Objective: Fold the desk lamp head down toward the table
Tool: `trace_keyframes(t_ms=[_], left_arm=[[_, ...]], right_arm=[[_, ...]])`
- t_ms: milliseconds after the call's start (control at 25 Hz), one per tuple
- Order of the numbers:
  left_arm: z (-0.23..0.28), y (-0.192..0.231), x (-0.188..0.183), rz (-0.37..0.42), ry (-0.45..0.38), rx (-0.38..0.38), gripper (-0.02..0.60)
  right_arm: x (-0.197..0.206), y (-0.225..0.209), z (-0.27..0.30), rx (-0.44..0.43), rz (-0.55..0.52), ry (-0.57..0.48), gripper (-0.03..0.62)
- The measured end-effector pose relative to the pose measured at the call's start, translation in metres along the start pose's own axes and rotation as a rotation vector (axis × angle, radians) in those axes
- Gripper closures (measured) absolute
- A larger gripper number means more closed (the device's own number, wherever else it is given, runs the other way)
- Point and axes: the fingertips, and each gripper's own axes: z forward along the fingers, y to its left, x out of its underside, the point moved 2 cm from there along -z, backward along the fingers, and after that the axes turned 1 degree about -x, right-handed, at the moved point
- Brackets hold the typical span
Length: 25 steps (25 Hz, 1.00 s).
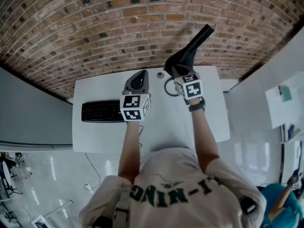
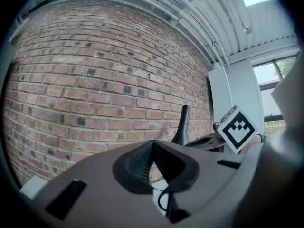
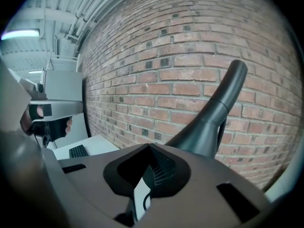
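A black desk lamp (image 1: 192, 49) stands at the back right of the white table (image 1: 99, 139), its cone-shaped head angled up and to the right against the brick wall. In the right gripper view the lamp (image 3: 213, 113) rises just past the jaws, to their right, and is not between them. My right gripper (image 1: 176, 71) (image 3: 149, 146) is shut and empty, level with the lamp's lower end. Held above the table's middle, my left gripper (image 1: 138, 77) (image 2: 152, 144) is shut on nothing. From there the lamp (image 2: 183, 125) shows further right.
A black keyboard (image 1: 100, 111) lies on the table's left side. A dark cord (image 1: 167, 87) loops on the tabletop near the lamp. The brick wall (image 1: 95, 27) runs behind the table. A white partition (image 1: 247, 103) stands to the right.
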Motion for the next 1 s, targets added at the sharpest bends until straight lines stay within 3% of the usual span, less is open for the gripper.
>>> trace_keyframes(t_ms=[680, 1000], left_arm=[[-0.021, -0.023, -0.02, 0.012, -0.061, 0.024, 0.586], [-0.03, -0.032, -0.025, 0.028, -0.088, 0.028, 0.586]], right_arm=[[-0.041, 0.007, -0.089, 0.099, 0.106, -0.298, 0.591], [-0.036, 0.005, -0.115, 0.158, 0.143, -0.387, 0.592]])
